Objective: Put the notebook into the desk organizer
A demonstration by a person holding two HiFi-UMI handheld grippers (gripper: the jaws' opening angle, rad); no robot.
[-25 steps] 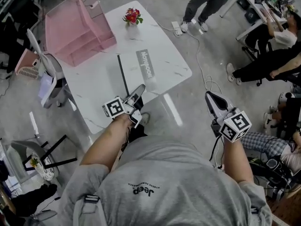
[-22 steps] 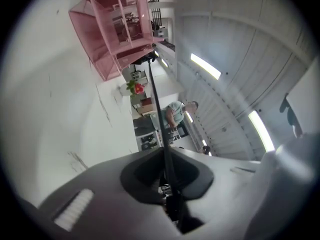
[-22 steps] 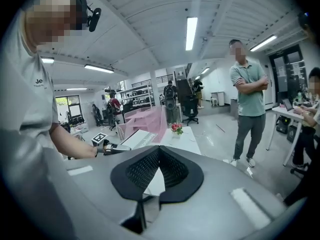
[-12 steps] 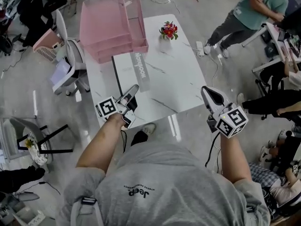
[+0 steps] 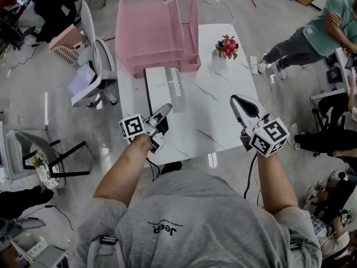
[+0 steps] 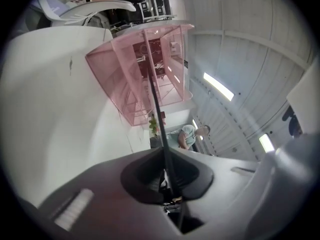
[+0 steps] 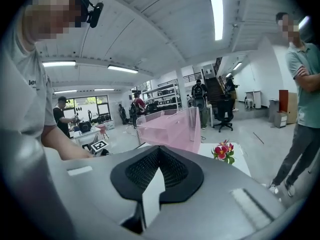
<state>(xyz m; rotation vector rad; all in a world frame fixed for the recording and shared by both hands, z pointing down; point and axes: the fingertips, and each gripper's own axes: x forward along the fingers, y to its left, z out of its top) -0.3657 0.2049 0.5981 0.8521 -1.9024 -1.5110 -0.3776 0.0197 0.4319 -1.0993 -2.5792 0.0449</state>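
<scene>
The pink mesh desk organizer (image 5: 156, 32) stands at the far end of the white marble table (image 5: 223, 110). The notebook (image 5: 162, 91), pale with a grey printed band and a dark edge, reaches from my left gripper (image 5: 166, 108) toward the organizer's front. That gripper is shut on its near end. In the left gripper view the notebook (image 6: 155, 104) shows edge-on as a thin dark line running from the left gripper (image 6: 162, 151) up to the organizer (image 6: 145, 69). My right gripper (image 5: 237, 100) hovers over the table's right part, shut and holding nothing, and from the right gripper (image 7: 159, 149) I see the organizer (image 7: 167, 129) ahead.
A small vase of red flowers (image 5: 227, 46) stands at the table's far right corner, also seen as flowers (image 7: 223, 151). An office chair (image 5: 92, 66) sits left of the table. A person (image 5: 312, 38) stands to the right, and a folding chair (image 5: 33, 155) is at near left.
The table and organizer have come closer and more square in front of me. The left gripper still holds the notebook, now nearer the organizer. The right gripper has come in over the table.
</scene>
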